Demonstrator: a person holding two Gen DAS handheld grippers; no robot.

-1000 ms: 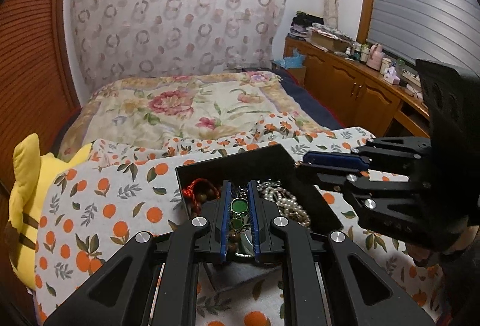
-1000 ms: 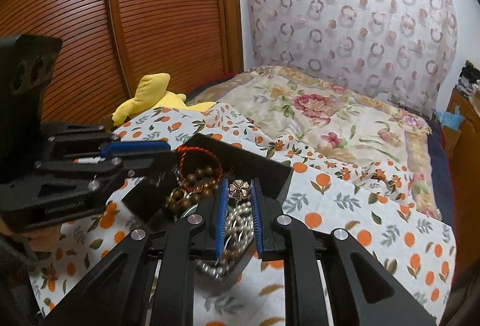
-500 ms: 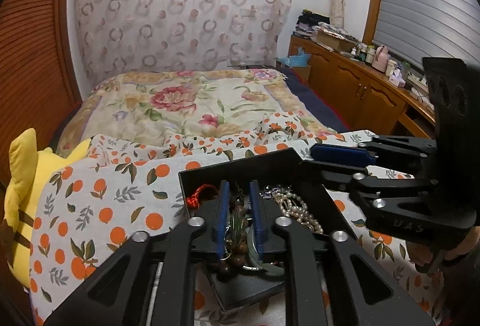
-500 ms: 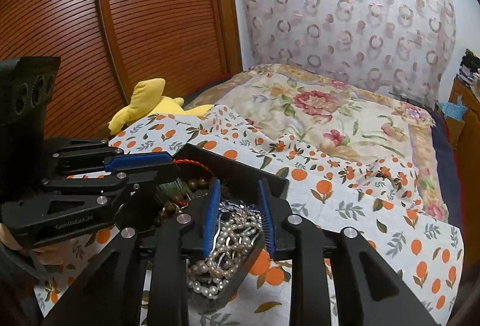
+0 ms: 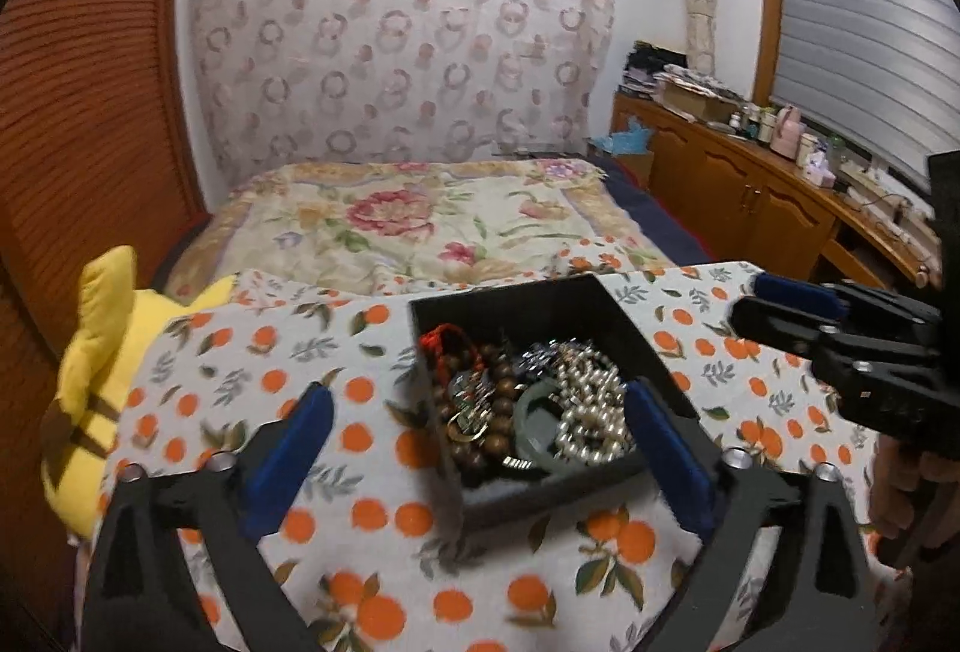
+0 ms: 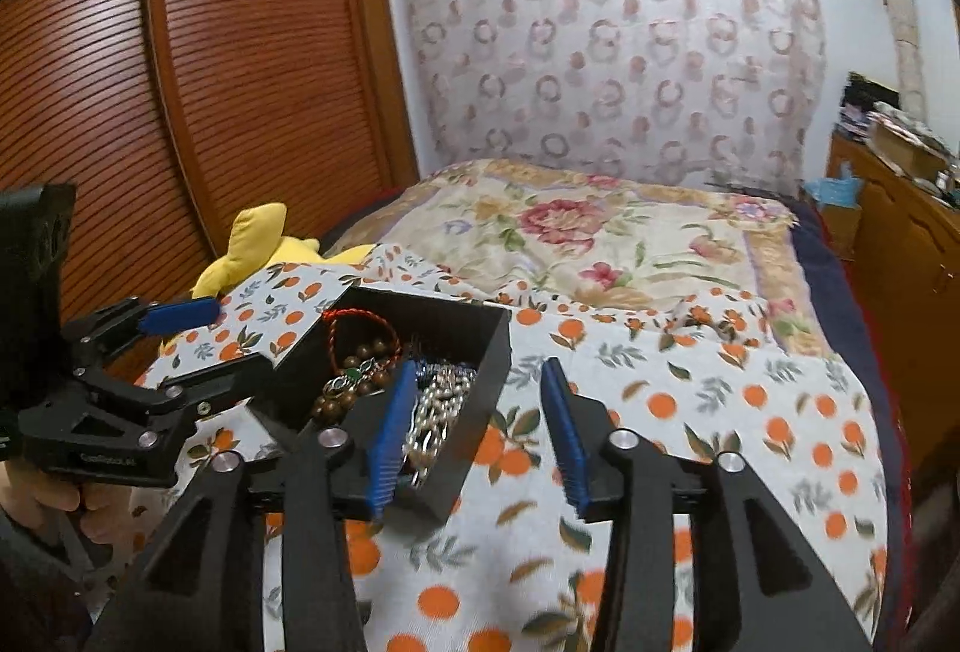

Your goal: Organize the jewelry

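A black open box [image 5: 606, 313] [image 6: 474, 337] sits on the orange-print cloth. It holds a pearl string [image 5: 585, 400] [image 6: 435, 406], brown wooden beads [image 5: 480, 436] [image 6: 336, 403], a green bangle [image 5: 537, 427], a red cord bracelet [image 5: 447, 346] [image 6: 360, 319] and a small pendant [image 6: 354, 373]. My left gripper [image 5: 480, 433] is open wide and empty, its jaws either side of the box's near end. My right gripper [image 6: 480, 400] is open and empty, astride the box's right wall. Each gripper also shows in the other's view: the right [image 5: 798, 304], the left [image 6: 174, 319].
The orange-print cloth [image 5: 300, 352] [image 6: 690, 388] covers the near end of a bed with a floral quilt [image 5: 408, 220]. A yellow plush toy [image 5: 90, 352] [image 6: 258, 244] lies at the left. A wooden cabinet [image 5: 750, 196] with clutter runs along the right; slatted wardrobe doors [image 6: 180, 82] stand at the left.
Both grippers opened from nearly shut over the jewelry and drew back and up from the box. The jewelry stays in the box.
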